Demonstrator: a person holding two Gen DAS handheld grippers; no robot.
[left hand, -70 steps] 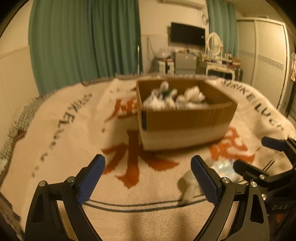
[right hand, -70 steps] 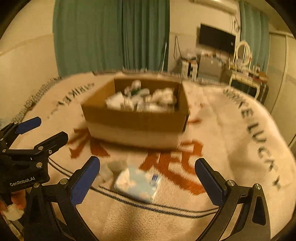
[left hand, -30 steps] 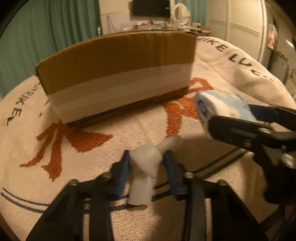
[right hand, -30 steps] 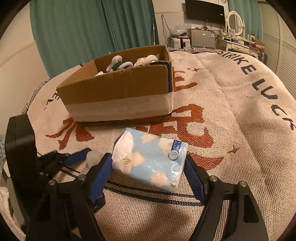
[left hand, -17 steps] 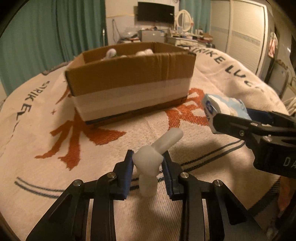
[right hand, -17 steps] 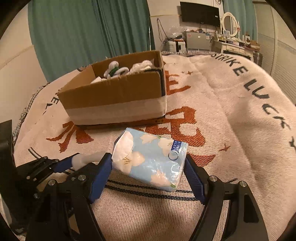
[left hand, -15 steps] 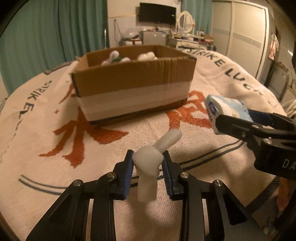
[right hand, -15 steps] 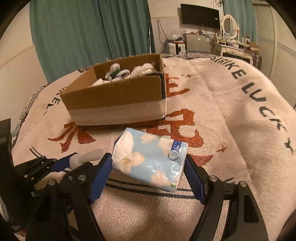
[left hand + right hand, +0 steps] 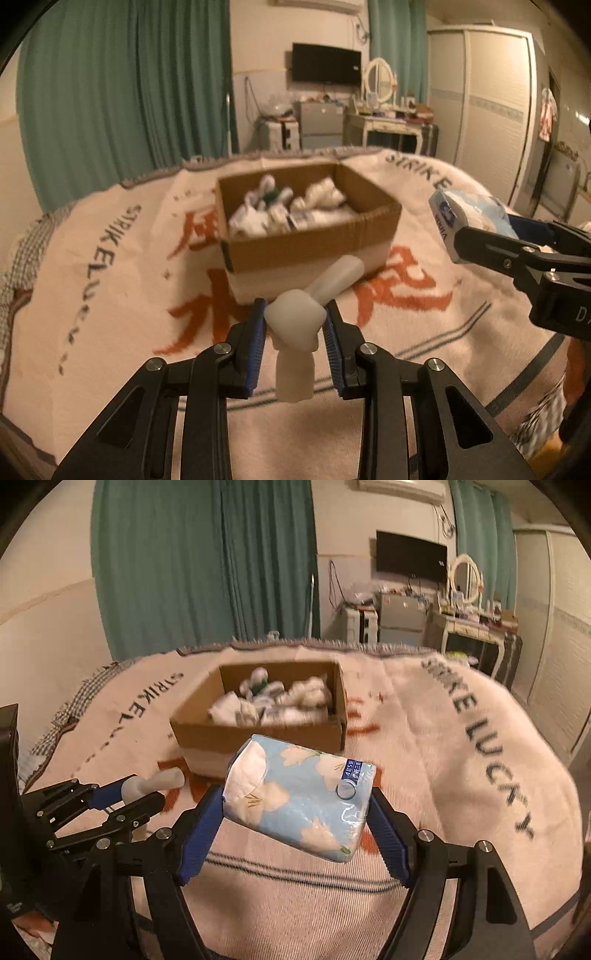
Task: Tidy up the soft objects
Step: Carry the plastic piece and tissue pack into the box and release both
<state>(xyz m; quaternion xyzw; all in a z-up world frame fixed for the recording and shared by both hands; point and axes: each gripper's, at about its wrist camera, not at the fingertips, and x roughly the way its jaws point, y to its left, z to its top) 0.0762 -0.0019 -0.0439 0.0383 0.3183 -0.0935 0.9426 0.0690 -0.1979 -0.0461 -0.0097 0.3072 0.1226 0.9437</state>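
Left tongs [image 9: 295,325] raised above the blanket [image 9: 110,288], pointed forward at the cardboard box [image 9: 310,243], clamped on one white rubbery T-shaped piece [image 9: 297,321]. One stub of it sticks forward and up toward the box, another hangs down between the blue pads.

Right tongs [image 9: 295,812] also up off the blanket, level with the left tongs and just to their right, clamped on one tissue pack [image 9: 299,797]. Pack sits tilted, its right end lower. Wrap is light blue with pale flower print; small dark blue label near its right top corner, text too small to read. In the left wrist view the pack's end [image 9: 469,218] shows blue lettering, too blurred to read.

In the right wrist view the left tongs [image 9: 136,794] sit at lower left with the white piece [image 9: 155,781] poking out ahead of them.

Box: one, open top, straight ahead of both tongs, on the blanket. Pale tape band around its lower part. Holds a heap of white soft items [image 9: 280,699], one with a green bit; count not clear, blurred.

Blanket writing: "STRIKE LUCKY" in dark letters along the right edge [image 9: 480,738]; more dark letters along the left edge, only partly legible. Large orange characters [image 9: 399,284] between tongs and box.

Left tongs' body carries small white print, not legible here.
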